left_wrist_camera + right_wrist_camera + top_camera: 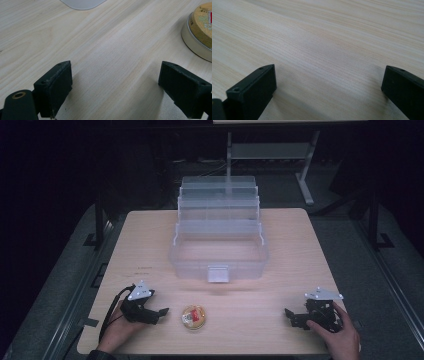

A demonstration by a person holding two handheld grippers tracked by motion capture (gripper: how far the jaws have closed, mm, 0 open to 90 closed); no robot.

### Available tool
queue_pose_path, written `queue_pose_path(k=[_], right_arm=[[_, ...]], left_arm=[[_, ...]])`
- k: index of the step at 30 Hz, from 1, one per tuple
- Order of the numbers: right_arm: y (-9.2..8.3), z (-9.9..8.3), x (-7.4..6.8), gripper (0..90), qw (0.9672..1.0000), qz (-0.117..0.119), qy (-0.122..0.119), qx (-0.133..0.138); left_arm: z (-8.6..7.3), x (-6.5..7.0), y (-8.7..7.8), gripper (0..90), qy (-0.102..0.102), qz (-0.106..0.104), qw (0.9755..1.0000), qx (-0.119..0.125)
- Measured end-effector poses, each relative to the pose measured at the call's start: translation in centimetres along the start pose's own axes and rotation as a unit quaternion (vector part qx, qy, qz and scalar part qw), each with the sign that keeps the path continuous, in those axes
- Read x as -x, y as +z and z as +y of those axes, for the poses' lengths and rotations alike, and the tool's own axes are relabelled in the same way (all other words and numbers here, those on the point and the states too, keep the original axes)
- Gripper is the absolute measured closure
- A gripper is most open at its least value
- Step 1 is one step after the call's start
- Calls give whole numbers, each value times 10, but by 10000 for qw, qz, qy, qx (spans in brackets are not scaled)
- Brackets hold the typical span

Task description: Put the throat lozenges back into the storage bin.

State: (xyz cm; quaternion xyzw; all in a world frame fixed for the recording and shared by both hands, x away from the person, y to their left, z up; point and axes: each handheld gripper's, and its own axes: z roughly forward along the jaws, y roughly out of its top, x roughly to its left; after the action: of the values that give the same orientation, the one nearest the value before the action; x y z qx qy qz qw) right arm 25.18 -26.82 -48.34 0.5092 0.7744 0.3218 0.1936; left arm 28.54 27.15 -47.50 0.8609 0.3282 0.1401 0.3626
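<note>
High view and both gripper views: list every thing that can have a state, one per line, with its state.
Clear plastic box: open, tiers stepped back, bottom compartment looks empty.
Box latch: at the front wall, unfastened.
Round tin: lid on, lying flat on the table, ungripped.
Left hand-held gripper: open, holding nothing.
Right hand-held gripper: open, holding nothing.

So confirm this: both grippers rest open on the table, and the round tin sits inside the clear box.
Wrong on the tin. In the high view it sits on the table in front of the clear box, beside the left gripper. Both the left and right gripper do rest open.
</note>
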Motion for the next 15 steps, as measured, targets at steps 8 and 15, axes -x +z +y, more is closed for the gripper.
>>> queue_pose_path(k=[8, 15], right_arm=[[0, 0, 0, 0, 10000, -1, 0, -1], [0, 0, 0, 0, 10000, -4, 5, 0]], left_arm=[[0, 0, 0, 110, 1, 0, 10000, 0], [2, 0, 0, 111, 30, 10, 10000, -85]])
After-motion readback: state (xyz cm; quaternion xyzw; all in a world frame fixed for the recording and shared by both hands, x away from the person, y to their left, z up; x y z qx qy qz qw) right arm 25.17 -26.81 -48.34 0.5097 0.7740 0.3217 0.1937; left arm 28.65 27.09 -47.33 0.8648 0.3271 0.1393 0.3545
